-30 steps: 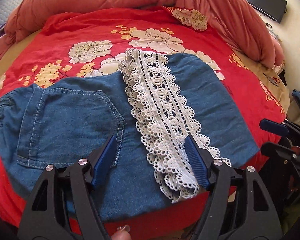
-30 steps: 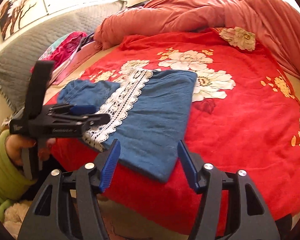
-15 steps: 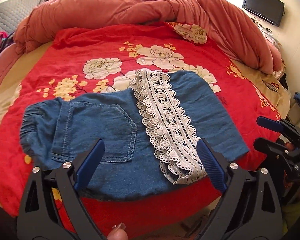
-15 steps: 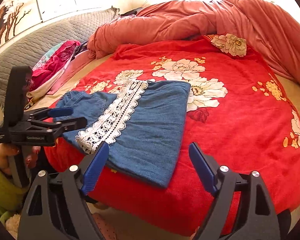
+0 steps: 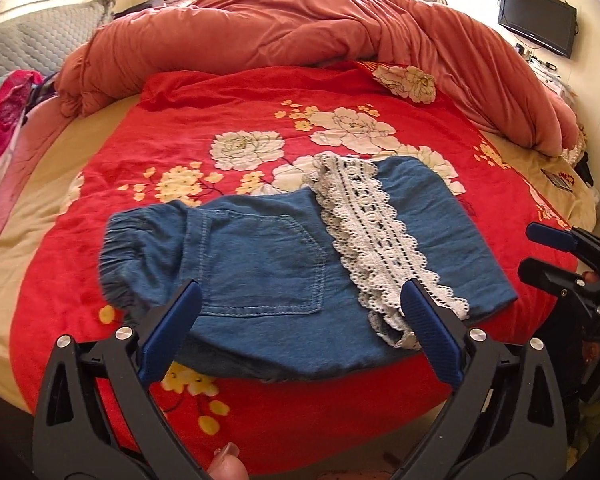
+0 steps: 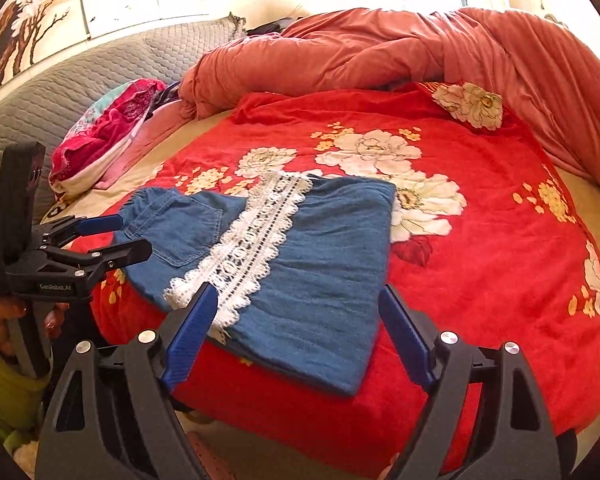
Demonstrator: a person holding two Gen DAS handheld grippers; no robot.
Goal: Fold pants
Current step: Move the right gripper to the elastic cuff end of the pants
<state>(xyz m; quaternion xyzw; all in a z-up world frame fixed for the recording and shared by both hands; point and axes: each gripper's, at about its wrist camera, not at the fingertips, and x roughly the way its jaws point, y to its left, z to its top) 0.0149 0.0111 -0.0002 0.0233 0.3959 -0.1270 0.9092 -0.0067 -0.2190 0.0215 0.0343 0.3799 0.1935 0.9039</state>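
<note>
The denim pants (image 5: 268, 268) lie folded on the near part of the red flowered blanket (image 5: 228, 120) that covers the bed, with the lace trim (image 5: 376, 240) running across the top layer and the elastic waistband at the left end. Their near edge sits right at the bed's edge, so a tug toward the near side could drag the bundle off. The lace looks loose and openwork. A pad could snag it and pull the top layer askew. A pinch that catches only one layer would likely undo the fold.

The left hand-held gripper (image 5: 300, 324) hangs above the near edge, its jaws opening with nothing between them. The right hand-held gripper (image 6: 296, 328) is spread wide and empty too.

In the right wrist view the left tool's body reads "GenRobot.AI", and a smaller label beside it is too small to read. A wall painting and a screen carry no legible writing.
</note>
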